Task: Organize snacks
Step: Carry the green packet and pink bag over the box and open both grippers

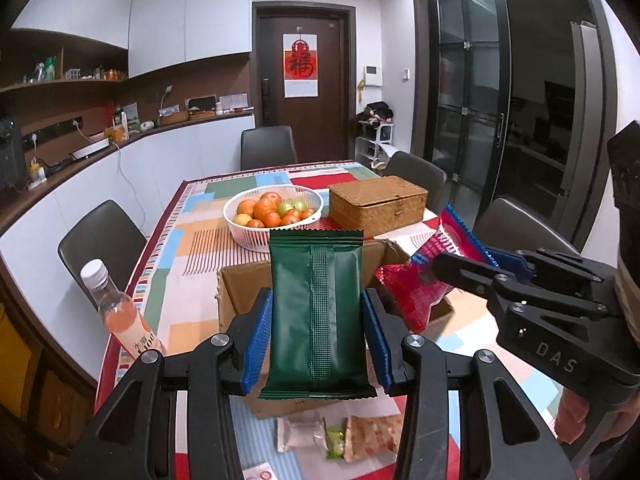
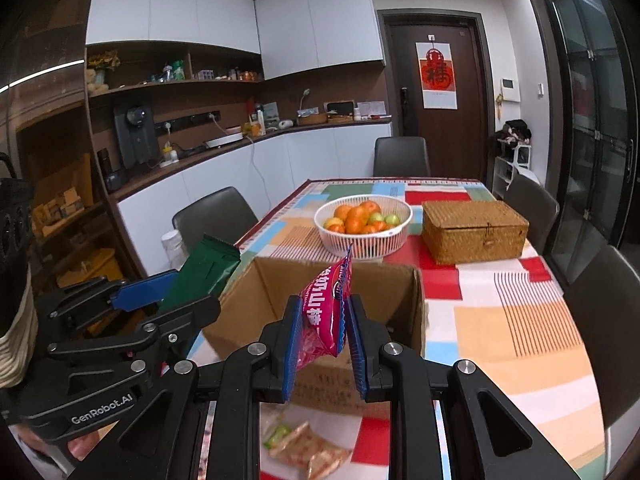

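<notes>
My left gripper (image 1: 318, 320) is shut on a dark green snack packet (image 1: 318, 304), held upright above the open cardboard box (image 1: 236, 292). My right gripper (image 2: 324, 332) is shut on a red-pink snack bag (image 2: 324, 316), held over the same box (image 2: 276, 292). In the left wrist view the right gripper (image 1: 472, 264) and its red bag (image 1: 420, 280) hang at the right, over the box's right side. In the right wrist view the left gripper (image 2: 168, 292) and the green packet (image 2: 204, 272) show at the left. Several small snack packets (image 1: 340, 434) lie on the tablecloth in front of the box.
A white basket of oranges and green fruit (image 1: 274, 212) and a wicker box (image 1: 378, 204) stand behind the cardboard box. A bottle of pink drink (image 1: 120, 312) stands at the table's left edge. Chairs surround the patterned table (image 2: 520, 320).
</notes>
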Available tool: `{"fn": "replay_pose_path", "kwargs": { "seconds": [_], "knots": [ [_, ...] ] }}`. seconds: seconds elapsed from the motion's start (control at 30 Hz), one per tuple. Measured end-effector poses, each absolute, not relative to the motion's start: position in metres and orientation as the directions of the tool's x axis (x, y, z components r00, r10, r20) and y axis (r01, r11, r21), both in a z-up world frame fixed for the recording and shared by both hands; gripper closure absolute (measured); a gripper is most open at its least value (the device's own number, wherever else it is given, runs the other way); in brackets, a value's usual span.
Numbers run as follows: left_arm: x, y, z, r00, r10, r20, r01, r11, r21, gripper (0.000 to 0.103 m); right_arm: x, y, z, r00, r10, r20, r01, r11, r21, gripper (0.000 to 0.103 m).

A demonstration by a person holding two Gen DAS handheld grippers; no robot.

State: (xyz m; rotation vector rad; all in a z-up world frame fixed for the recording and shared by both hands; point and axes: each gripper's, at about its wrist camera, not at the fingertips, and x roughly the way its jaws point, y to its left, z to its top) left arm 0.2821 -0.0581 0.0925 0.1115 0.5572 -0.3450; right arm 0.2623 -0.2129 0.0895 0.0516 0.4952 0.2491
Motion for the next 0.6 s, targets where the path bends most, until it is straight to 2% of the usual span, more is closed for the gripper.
{"fn": "replay_pose_path", "kwargs": {
  "seconds": [0.4, 0.6],
  "knots": [
    [0.348, -0.067, 0.069, 0.724, -0.272, -0.634, 0.337, 0.941, -0.020, 0.059, 0.321, -0.210, 0.079, 0.803, 0.240, -0.545, -0.223, 0.970, 0.098, 0.080],
    [0.368, -0.070, 0.052, 0.697, -0.228, -0.680, 0.313, 0.950, 0.003, 0.058, 0.337, -0.211, 0.068, 0.787, 0.199, -0.583, -0.193, 0.978, 0.075, 0.079]
  ]
}}
